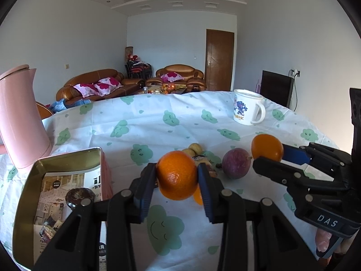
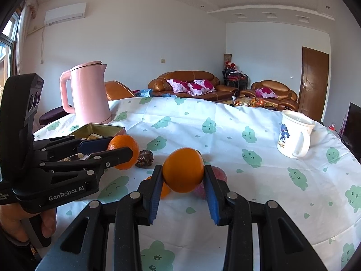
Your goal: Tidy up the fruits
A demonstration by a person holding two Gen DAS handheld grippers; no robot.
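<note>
Oranges, two, each clamped between the blue pads of its own tool and lifted clear of the tablecloth [image 1: 158,117], presumably for carrying to the container. First orange [image 1: 177,175]: pinched at its sides by the left gripper [image 1: 177,176], jaws narrowed to the fruit's width, just right of the tin. Second orange [image 2: 183,169]: gripped the same way by the right gripper [image 2: 183,174], jaws likewise drawn in on the fruit.

Loose fruit beneath and between the tools, lying on the cloth, not yet gathered: purple passion fruit [image 1: 235,163]; a further orange piece [image 1: 198,195], mostly hidden under the held orange; small yellowish fruits [image 1: 195,149] behind; a dark wrinkled fruit [image 2: 144,158], kind uncertain.

Open gold tin [image 1: 36,169], pink-sided, left of the fruit pile; holds printed paper and one dark round fruit [image 1: 79,196]; judged the likely collecting place, being the only open container near the fruit.

Pink kettle [image 1: 20,117], upright, behind the tin. White mug [image 1: 247,107], upright, printed, well apart at the far right; neither involved
</note>
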